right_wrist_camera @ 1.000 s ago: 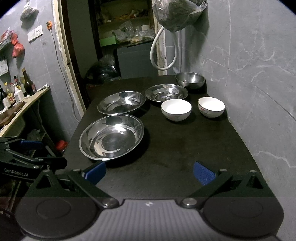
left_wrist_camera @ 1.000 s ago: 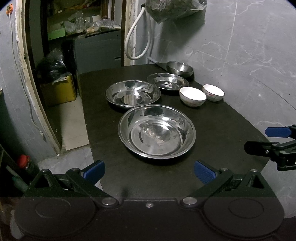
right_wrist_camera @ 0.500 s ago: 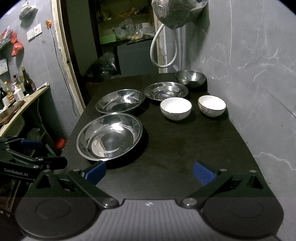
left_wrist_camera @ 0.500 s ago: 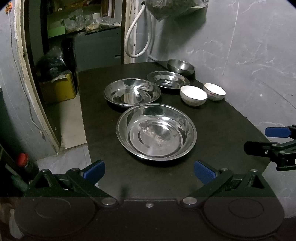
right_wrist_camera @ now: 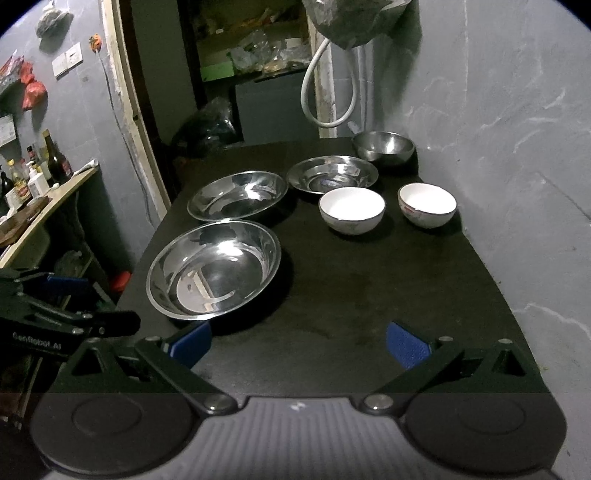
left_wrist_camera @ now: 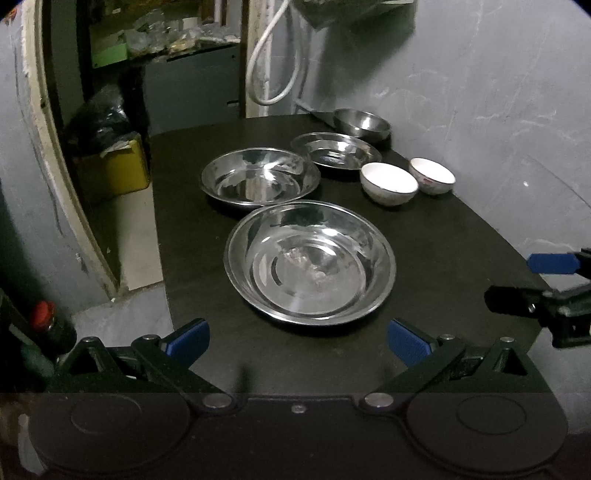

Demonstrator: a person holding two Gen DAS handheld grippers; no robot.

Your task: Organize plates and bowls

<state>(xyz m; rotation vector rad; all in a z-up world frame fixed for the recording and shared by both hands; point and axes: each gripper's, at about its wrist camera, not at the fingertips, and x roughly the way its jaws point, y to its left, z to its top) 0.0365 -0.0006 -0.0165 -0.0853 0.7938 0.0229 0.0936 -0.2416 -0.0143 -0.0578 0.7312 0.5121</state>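
Observation:
On a black table (left_wrist_camera: 443,251) lie a large steel plate (left_wrist_camera: 309,263) nearest me, a second steel plate (left_wrist_camera: 260,175) behind it, a smaller steel plate (left_wrist_camera: 335,150), a steel bowl (left_wrist_camera: 362,123) at the back, and two white bowls (left_wrist_camera: 388,183) (left_wrist_camera: 431,175). The same items show in the right wrist view: the near plate (right_wrist_camera: 213,268), the second plate (right_wrist_camera: 238,195), the small plate (right_wrist_camera: 332,173), the steel bowl (right_wrist_camera: 382,147), and the white bowls (right_wrist_camera: 351,209) (right_wrist_camera: 427,205). My left gripper (left_wrist_camera: 295,341) is open and empty at the table's front edge. My right gripper (right_wrist_camera: 298,343) is open and empty, to its right.
A grey wall (left_wrist_camera: 498,110) bounds the table on the right. A white hose (left_wrist_camera: 269,66) and a hanging bag (right_wrist_camera: 354,22) are at the back. A doorway with a yellow bin (left_wrist_camera: 114,166) lies left. A side shelf with bottles (right_wrist_camera: 37,173) stands far left.
Both grippers have edged slightly forward toward the dishes. Both stay open and nothing on the table has moved.

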